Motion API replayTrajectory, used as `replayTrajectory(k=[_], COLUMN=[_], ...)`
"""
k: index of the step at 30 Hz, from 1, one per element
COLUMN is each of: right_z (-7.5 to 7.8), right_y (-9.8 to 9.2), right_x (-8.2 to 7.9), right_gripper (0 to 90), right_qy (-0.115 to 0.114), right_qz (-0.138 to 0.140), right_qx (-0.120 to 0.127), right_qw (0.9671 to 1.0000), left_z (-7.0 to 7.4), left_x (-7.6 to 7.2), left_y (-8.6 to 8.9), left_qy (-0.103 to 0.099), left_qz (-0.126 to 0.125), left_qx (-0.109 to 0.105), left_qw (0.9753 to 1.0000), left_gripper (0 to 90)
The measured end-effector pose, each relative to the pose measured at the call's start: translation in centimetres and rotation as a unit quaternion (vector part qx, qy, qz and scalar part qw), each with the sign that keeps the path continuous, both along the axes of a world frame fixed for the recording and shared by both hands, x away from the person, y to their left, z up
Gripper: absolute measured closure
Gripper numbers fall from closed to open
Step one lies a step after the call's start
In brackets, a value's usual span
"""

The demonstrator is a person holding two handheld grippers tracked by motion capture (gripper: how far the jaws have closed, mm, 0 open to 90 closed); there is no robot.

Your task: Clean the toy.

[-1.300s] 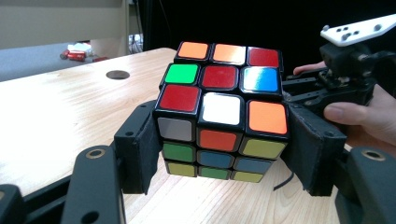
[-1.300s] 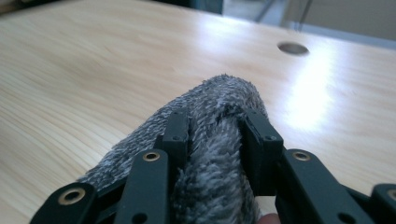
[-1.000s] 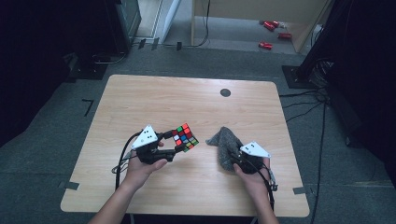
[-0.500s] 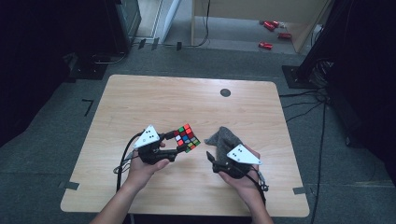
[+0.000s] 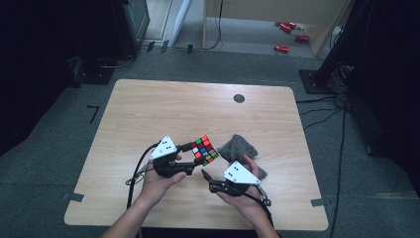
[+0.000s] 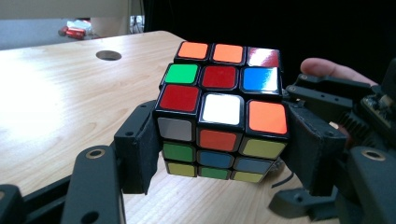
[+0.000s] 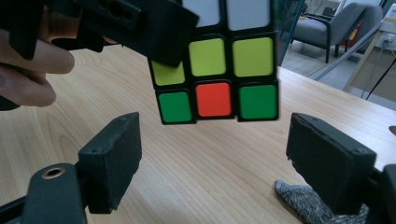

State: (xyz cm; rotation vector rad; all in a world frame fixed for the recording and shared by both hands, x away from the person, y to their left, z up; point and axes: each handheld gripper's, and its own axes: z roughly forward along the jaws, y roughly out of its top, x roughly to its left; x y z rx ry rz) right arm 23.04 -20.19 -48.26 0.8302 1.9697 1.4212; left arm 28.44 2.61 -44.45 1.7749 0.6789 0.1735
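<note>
High view shows the left gripper [image 5: 192, 157] holding the puzzle cube [image 5: 205, 149] up off the worktop [image 5: 148, 109], its fingers [image 6: 140, 149] squeezed on two sides. The right gripper [image 5: 205, 177] waits just under it at 6 o'clock, fingers [image 7: 116, 154] spread wide and empty. I think the step is a handover or a twist. Next, the right one should rise and close around the bottom layer. A grey cloth [image 5: 238, 147] lies at 3 o'clock of the cube.
</note>
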Motion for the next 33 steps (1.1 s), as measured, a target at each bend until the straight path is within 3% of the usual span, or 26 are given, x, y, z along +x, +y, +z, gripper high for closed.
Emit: replayTrajectory(k=[14,18,23,27,33], right_z=[-0.2,-0.2,-0.2,-0.2,-0.3], right_y=[0.9,0.7,0.8,0.5,-0.4], right_x=[-0.3,-0.3,-0.4,-0.2,0.2], right_gripper=[27.0,31.1,33.4,34.4,34.5], right_qy=[-0.037,-0.039,-0.033,-0.025,-0.009], right_qz=[-0.044,-0.046,-0.050,-0.046,-0.063], right_qx=[-0.012,-0.008,-0.028,-0.028,-0.028], right_qw=[0.9983,0.9982,0.9978,0.9982,0.9976], left_z=[-0.3,-0.3,-0.8,-0.6,0.0], left_x=[-0.9,-0.8,-0.5,-0.3,0.3], left_y=[-1.6,-1.5,-1.5,-1.1,0.2], left_qy=[0.017,0.022,0.039,0.026,0.007], left_qz=[-0.008,-0.006,-0.010,-0.011,-0.003], left_qx=[0.004,-0.001,-0.009,-0.017,-0.039], left_qw=[0.9998,0.9997,0.9992,0.9995,0.9992], left_gripper=[34.8,34.8,34.5,32.0,27.0])
